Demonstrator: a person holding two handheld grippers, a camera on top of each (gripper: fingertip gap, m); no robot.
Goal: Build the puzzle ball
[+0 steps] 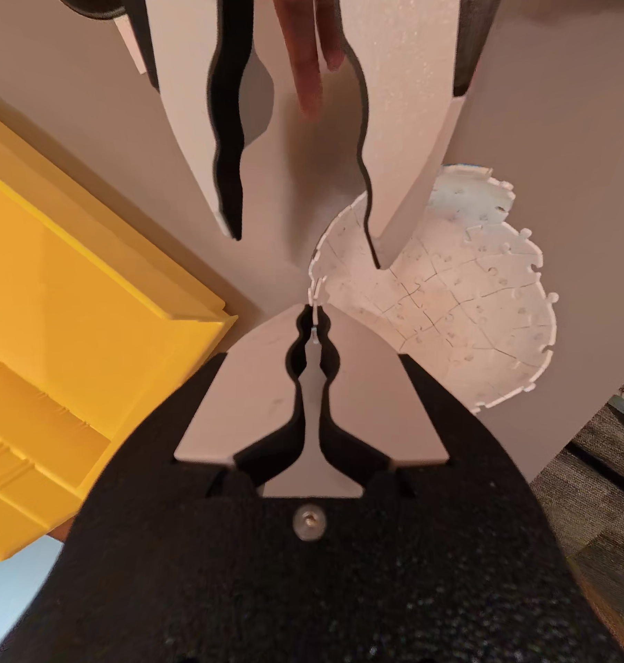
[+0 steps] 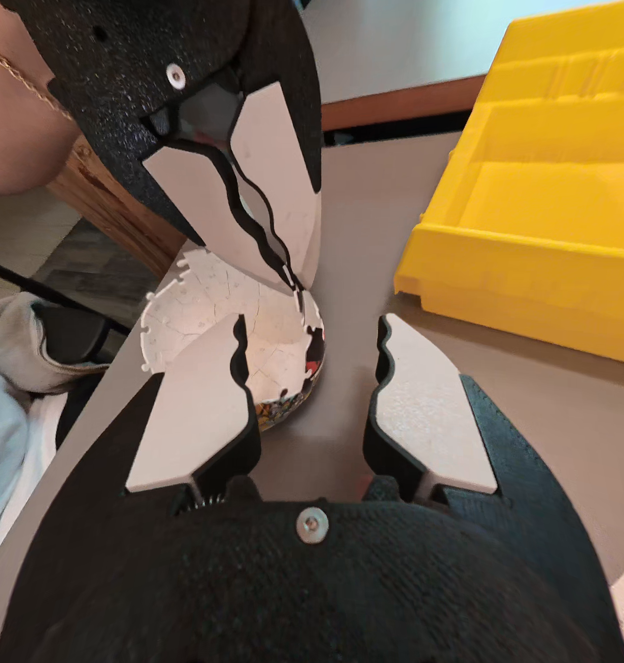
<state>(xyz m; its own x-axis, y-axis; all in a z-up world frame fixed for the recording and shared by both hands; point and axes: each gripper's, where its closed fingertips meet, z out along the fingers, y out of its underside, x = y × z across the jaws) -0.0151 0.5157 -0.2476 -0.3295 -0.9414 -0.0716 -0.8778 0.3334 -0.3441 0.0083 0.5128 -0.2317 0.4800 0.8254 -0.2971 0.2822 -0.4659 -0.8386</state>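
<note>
Pinching the rim of the half-built puzzle ball, a curved white plastic shell of interlocking pieces [image 1: 457, 312], the left gripper [image 1: 313, 315] has its two fingers pressed together on a single protruding edge piece. Each finger carries a smooth pale-grey face plate and a black wavy-edged rubber pad, mounted on a rough, speckled black printed body.

The shell rests on the smooth matt grey table [image 1: 88, 71], near the table's edge, with its hollow white inner side facing up. Fine seams and knobbed tabs mark its open rim. In the right wrist view the shell [image 2: 203, 323] shows a glossy printed outer skin in red, black and yellow along its lower right side.

The right gripper [image 2: 312, 358] is spread wide and holds nothing. Its left finger [image 2: 210, 394] lies over the shell in the picture; whether it touches the shell cannot be told. In the left wrist view this gripper [image 1: 303, 247] reaches in from above, one tip over the shell's rim.

A yellow moulded plastic bin with stepped ridged walls [image 2: 518, 215] stands on the table, apart from the shell.
</note>
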